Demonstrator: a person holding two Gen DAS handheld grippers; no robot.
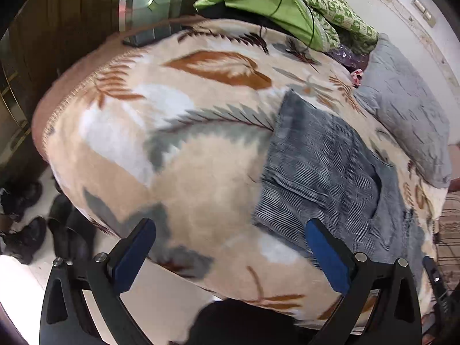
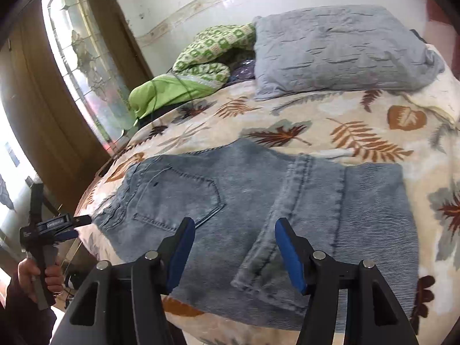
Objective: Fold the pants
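Observation:
Light blue jeans [image 2: 258, 201] lie folded in a compact stack on a leaf-print blanket [image 2: 345, 126] on the bed, back pocket up. In the left wrist view the jeans [image 1: 325, 166] lie at the right. My left gripper [image 1: 230, 247] is open and empty, held above the blanket just left of the jeans; it also shows at the left edge of the right wrist view [image 2: 72, 227]. My right gripper [image 2: 234, 247] is open and empty, hovering over the near edge of the jeans, touching nothing.
A grey pillow [image 2: 339, 49] and a green patterned cloth [image 2: 201, 63] lie at the head of the bed. A wooden door with glass [image 2: 83, 66] stands at the left. Dark shoes [image 1: 34, 224] sit on the floor by the bed.

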